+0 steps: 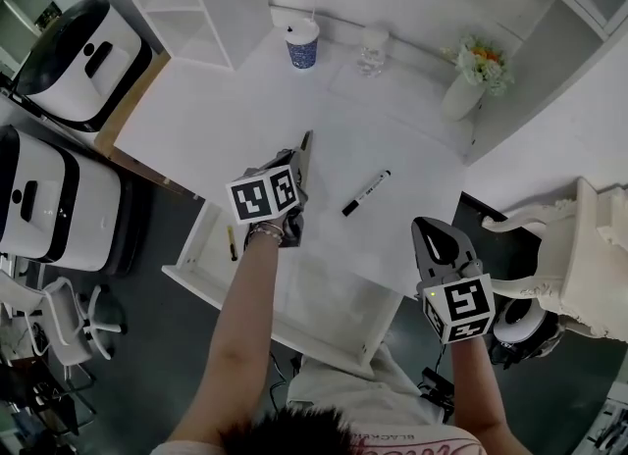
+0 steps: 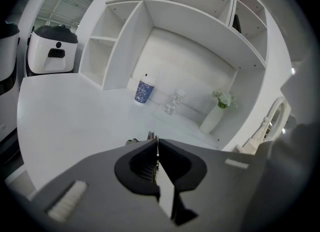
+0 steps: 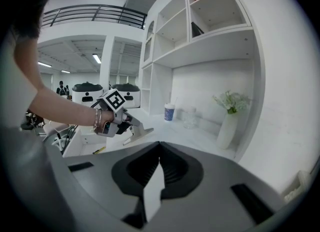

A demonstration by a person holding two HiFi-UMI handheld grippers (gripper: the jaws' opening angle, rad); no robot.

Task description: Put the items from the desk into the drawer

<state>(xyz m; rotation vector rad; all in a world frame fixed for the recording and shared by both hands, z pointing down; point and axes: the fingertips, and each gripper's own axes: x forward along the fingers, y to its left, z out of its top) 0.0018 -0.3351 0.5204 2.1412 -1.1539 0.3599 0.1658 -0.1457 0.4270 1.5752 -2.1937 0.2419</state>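
Note:
My left gripper [image 1: 305,144] [image 2: 157,143] hovers over the middle of the white desk [image 1: 216,120], shut on a thin dark thing [image 2: 150,135]. Only a small end of it shows past the tips, so I cannot tell what it is. The right gripper view shows that gripper [image 3: 142,128] held above the desk. A black marker [image 1: 366,193] lies on the desk to its right. The open drawer [image 1: 186,272] sticks out below the desk's near left edge, with a yellow pencil [image 1: 232,242] in it. My right gripper [image 1: 439,227] [image 3: 160,146] is shut and empty, off the desk's near right corner.
At the back of the desk stand a blue paper cup [image 1: 302,48], a glass jar [image 1: 373,51] and a white vase of flowers [image 1: 469,80]. A white shelf unit [image 1: 196,2] rises at the back left. White machines [image 1: 78,51] stand left, an ornate white chair [image 1: 579,257] right.

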